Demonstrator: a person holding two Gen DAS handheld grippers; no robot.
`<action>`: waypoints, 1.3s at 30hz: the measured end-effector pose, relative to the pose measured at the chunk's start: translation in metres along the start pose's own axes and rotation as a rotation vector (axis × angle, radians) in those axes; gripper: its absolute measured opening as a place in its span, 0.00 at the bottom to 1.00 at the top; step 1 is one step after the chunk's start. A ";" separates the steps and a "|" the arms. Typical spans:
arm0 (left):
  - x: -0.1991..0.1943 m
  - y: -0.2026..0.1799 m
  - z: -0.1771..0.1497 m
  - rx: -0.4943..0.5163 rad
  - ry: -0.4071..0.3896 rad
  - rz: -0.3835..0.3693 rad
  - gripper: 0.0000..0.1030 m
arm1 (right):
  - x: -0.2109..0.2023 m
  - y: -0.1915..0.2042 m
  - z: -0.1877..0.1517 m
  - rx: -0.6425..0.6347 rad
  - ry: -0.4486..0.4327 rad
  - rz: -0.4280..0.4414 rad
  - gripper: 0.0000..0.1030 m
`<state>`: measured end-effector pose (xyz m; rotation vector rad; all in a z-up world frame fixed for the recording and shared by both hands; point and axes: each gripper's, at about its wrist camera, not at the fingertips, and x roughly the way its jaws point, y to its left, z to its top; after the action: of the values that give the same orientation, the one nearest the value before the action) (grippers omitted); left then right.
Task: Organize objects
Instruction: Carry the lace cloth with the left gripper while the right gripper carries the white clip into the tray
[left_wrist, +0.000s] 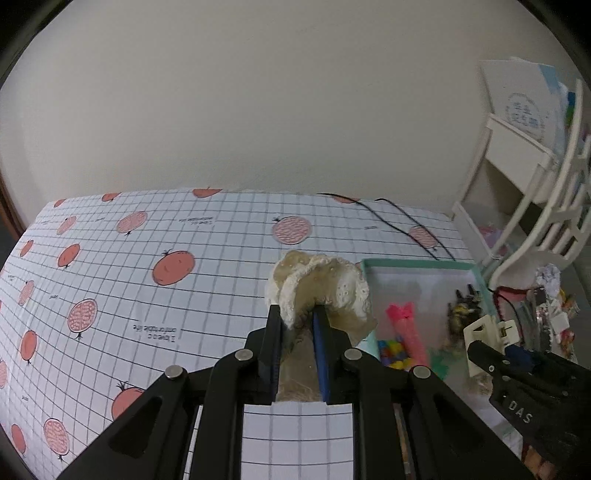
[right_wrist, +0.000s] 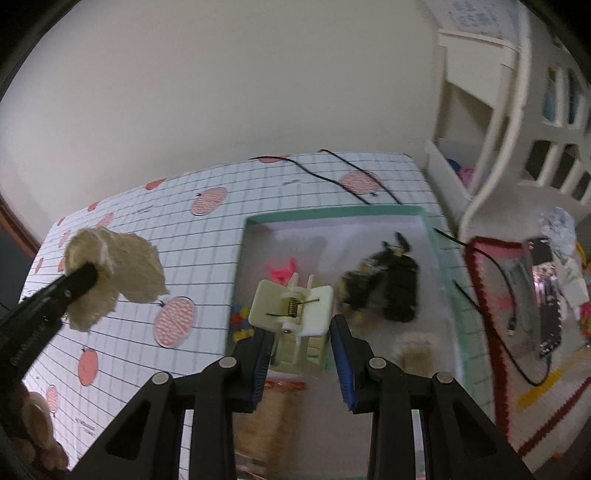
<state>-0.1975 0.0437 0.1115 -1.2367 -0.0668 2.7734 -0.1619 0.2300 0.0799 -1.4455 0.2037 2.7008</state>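
My left gripper (left_wrist: 297, 314) is shut on a cream lacy fabric piece (left_wrist: 317, 280), held above the checked tablecloth just left of a teal-rimmed box (left_wrist: 406, 263). In the right wrist view the same fabric piece (right_wrist: 122, 266) hangs from the left gripper (right_wrist: 85, 277) at the left. My right gripper (right_wrist: 301, 328) grips a cream hair claw clip (right_wrist: 291, 306) over the near left part of the box (right_wrist: 332, 214). Inside the box lie a black-and-amber claw clip (right_wrist: 388, 291), a pink item (right_wrist: 282, 269) and colourful beads (right_wrist: 240, 325).
A tablecloth (left_wrist: 147, 295) with a grid and orange fruit print covers the table. A black cable (right_wrist: 332, 177) runs across its far edge. A white shelf unit (right_wrist: 480, 110) stands to the right, with red-trimmed clutter (right_wrist: 480, 280) beside the box. Something brown and plush (right_wrist: 37, 435) sits at the lower left.
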 end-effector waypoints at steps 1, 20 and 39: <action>-0.003 -0.004 -0.001 0.005 -0.005 -0.007 0.16 | -0.001 -0.004 -0.001 0.004 -0.001 -0.004 0.33; 0.000 -0.086 -0.036 0.147 0.026 -0.123 0.16 | 0.008 -0.046 -0.016 0.057 0.038 -0.031 0.33; 0.029 -0.076 -0.053 0.098 0.122 -0.084 0.16 | 0.043 -0.046 -0.037 0.020 0.124 -0.083 0.33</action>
<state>-0.1713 0.1227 0.0612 -1.3422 0.0261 2.5912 -0.1494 0.2695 0.0204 -1.5807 0.1725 2.5396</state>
